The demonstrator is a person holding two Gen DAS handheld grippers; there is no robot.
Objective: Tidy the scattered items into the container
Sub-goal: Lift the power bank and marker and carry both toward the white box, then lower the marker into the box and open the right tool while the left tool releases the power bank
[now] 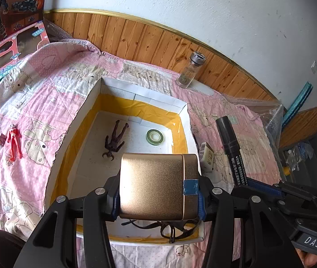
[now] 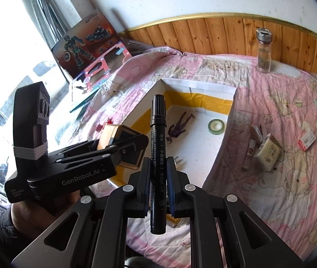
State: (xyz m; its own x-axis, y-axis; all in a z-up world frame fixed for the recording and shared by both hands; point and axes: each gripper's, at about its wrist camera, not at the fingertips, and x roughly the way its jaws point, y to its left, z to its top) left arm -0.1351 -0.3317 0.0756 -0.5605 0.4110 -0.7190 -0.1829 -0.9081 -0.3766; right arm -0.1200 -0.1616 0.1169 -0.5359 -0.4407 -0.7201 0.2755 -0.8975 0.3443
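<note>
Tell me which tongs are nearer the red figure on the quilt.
Left. The left tongs, shut on the gold tin, hover over the box's near end, on the red figure's side. The right tongs, holding the black marker, sit farther off.

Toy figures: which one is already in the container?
The dark brown figure, lying on the container floor near the tape roll; the red figure lies outside on the quilt.

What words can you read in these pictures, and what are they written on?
"GenRobot.AI": side of the left gripper.
"DAS": tag on the right gripper.
"防水", "不易褪色": black marker held in the right gripper; its smaller print is unclear.
"...shing M...": pink toy box, partly hidden.
Small white packet and red-and-white packet: print too small to read.
</note>
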